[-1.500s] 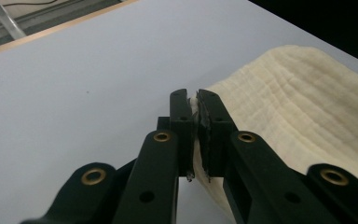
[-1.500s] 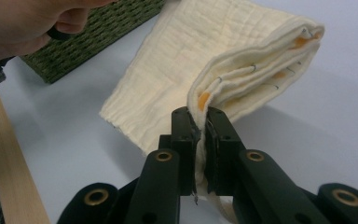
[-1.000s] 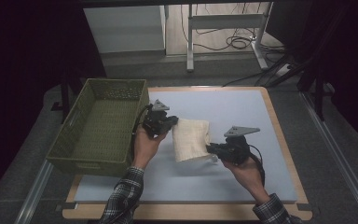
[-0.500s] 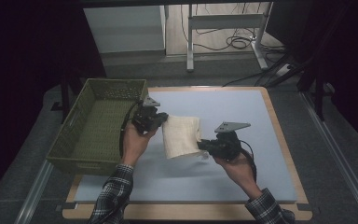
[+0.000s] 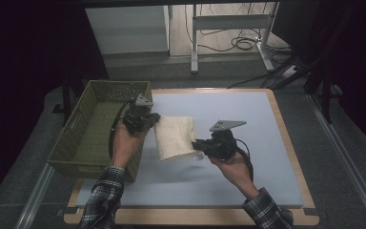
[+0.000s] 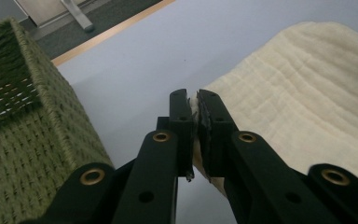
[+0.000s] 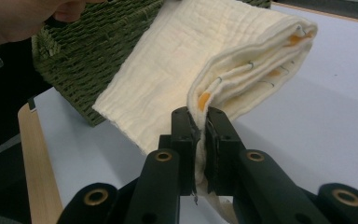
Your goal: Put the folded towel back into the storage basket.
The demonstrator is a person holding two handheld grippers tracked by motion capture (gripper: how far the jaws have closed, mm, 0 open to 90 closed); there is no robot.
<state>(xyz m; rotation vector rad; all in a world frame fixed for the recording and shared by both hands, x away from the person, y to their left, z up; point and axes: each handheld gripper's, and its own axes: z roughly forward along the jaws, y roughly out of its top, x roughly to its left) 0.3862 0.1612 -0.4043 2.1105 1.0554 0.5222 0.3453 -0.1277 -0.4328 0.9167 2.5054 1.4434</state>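
Both tongs, left gripper (image 5: 153,118) and right gripper (image 5: 199,143), pinch opposite edges of the folded cream quilted cloth (image 5: 174,136), held above the pale blue mat (image 5: 248,124) just right of the green woven basket (image 5: 83,138). Soft, light, floppy; edge grips suit it.

A lab: padded test table (image 5: 267,157), bench legs (image 5: 194,43) (loose cables (image 5: 240,43) behind).

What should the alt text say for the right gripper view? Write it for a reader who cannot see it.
The right gripper, its two black jaws rising from the bottom edge, is shut on an edge of a folded cream cloth with orange marks between its layers. The cloth stretches away above a pale blue mat toward a green woven basket at upper left.
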